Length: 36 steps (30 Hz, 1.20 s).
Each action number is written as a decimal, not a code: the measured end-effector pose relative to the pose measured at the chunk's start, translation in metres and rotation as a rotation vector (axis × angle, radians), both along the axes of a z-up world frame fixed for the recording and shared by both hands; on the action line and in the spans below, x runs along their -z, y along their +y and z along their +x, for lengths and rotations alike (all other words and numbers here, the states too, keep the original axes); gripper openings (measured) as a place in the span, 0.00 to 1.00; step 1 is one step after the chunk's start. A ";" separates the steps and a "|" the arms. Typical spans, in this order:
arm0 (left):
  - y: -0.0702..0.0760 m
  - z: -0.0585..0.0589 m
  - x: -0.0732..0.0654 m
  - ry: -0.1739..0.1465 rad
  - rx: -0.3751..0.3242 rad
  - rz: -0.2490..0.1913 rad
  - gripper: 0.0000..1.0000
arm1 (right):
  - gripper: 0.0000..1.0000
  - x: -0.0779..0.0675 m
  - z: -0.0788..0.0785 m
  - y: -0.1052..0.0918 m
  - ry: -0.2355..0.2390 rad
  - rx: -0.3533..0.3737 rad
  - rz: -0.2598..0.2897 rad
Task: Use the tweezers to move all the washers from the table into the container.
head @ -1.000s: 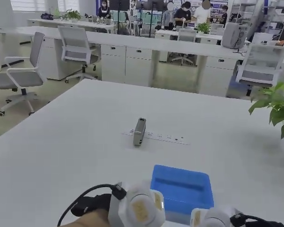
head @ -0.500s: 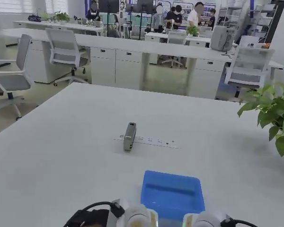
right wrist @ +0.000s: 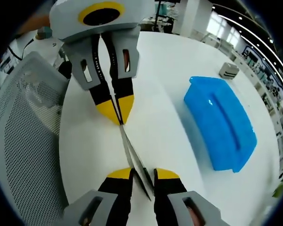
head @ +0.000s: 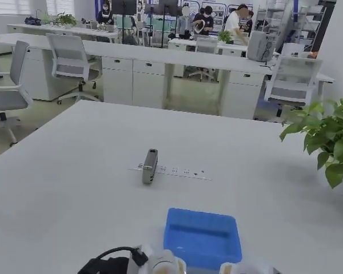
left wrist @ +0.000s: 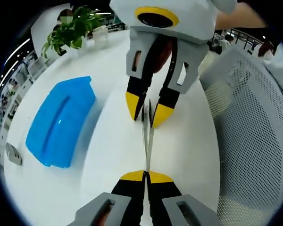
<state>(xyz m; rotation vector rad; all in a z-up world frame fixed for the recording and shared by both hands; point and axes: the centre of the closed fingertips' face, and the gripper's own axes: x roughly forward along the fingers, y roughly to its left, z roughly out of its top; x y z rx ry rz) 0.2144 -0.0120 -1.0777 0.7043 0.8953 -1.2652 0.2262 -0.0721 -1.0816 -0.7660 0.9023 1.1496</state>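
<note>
White office table [head: 74, 182]. Tweezers [left wrist: 147, 141] pinched at both ends by left gripper [left wrist: 145, 175] and right gripper [right wrist: 142, 175]. Blue container [head: 201, 234] lower centre, seemingly empty; transfer judged not begun.

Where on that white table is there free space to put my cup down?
The widest bare stretch of table is left of the grey adapter and power strip. More lies between strip and blue container, and from the container toward the plant. Crowded: the near edge, where the left gripper and right gripper hold the tweezers.
</note>
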 end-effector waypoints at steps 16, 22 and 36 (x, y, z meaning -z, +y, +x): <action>-0.001 -0.002 -0.001 -0.086 0.005 -0.015 0.00 | 0.30 -0.073 -0.006 -0.007 -0.112 0.288 0.258; -0.001 -0.003 -0.001 -0.082 -0.024 -0.010 0.00 | 0.41 -0.104 -0.003 -0.029 -0.208 0.438 0.336; 0.001 -0.005 -0.002 -0.026 -0.193 -0.030 0.12 | 0.75 -0.128 -0.011 -0.095 -0.352 0.669 0.417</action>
